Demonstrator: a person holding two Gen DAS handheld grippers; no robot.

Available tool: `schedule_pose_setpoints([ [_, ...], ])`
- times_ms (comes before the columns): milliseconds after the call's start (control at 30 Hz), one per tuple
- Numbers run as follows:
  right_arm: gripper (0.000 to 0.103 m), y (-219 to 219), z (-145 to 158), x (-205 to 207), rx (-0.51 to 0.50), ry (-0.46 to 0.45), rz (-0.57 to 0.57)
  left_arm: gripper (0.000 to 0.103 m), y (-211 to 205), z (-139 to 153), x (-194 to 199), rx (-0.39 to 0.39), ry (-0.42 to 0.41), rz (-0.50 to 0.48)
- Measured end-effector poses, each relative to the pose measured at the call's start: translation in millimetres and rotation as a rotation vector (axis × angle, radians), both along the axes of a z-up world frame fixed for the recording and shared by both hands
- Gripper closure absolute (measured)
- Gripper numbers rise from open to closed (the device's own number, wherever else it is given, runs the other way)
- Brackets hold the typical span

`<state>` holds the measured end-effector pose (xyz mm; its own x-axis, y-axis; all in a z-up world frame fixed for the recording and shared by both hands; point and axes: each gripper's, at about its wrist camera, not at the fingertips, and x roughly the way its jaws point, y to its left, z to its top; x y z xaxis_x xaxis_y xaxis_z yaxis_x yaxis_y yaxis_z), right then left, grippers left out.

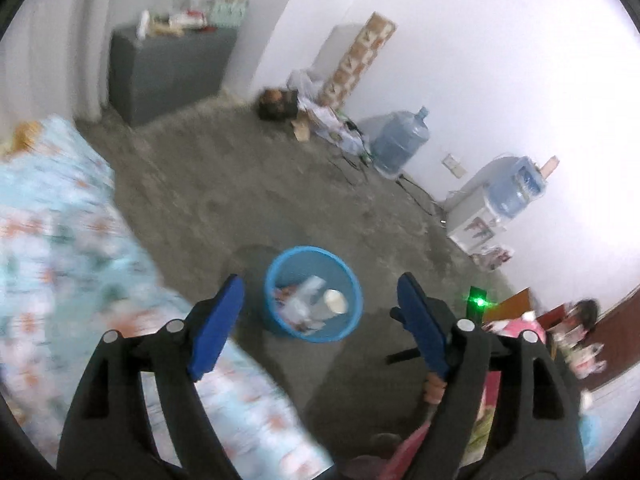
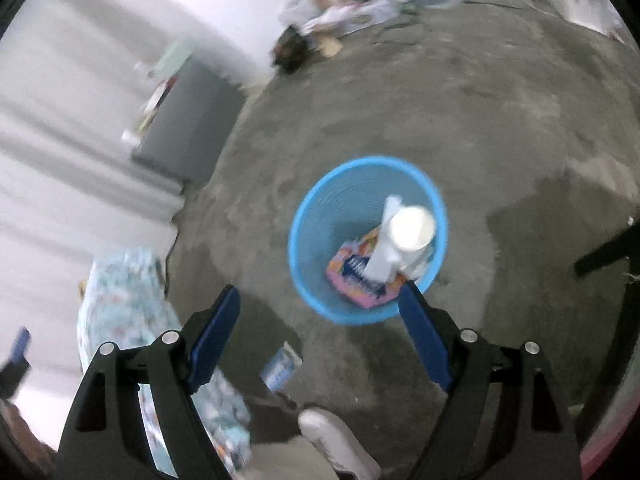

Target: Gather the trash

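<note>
While both grippers hang over a rough grey concrete floor (image 2: 440, 100), each stands with its blue pads wide apart and nothing between them. Seen from the left wrist, the left gripper (image 1: 320, 292) has a bed cover (image 1: 60, 220) with a pale blue floral print under and beyond its left finger, much blurred. Ahead of the gap between the fingers, and a little below, stands the blue mesh bin (image 1: 276, 276) on the floor; a white paper cup (image 1: 335, 301) lies in it with its mouth turned up, beside crumpled clear plastic and a printed wrapper. Past the right finger a green light (image 1: 478, 301) glows on a dark stand, and farther off by the white wall stand a large water bottle (image 1: 400, 140) and a water dispenser (image 1: 480, 208). A dark grey cabinet (image 1: 160, 72) sits far ahead on the left. From the right wrist, the right gripper (image 2: 320, 292) points more steeply down. Its left finger lies over the bed cover, and a small blue and white packet (image 2: 280, 366) lies on the floor between the fingers, near their base. The bin stands just ahead of the right fingertip, whose tip overlaps its near rim in this view; inside it the cup rests on white crumpled material over a pink and blue wrapper (image 2: 360, 276). A white shoe (image 2: 336, 440) shows at the bottom edge.
</note>
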<state>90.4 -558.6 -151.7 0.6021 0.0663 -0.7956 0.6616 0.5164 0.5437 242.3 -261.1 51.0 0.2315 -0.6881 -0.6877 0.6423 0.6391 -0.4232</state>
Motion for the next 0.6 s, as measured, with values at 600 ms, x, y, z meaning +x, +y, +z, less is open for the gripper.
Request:
schedule_pose_setpoints([
  [600,0.024,118.4,-98.7,62.2,0.317,0.2,0.39,0.021,181.1,42.2,-66.5,-0.01,-0.018,0.294],
])
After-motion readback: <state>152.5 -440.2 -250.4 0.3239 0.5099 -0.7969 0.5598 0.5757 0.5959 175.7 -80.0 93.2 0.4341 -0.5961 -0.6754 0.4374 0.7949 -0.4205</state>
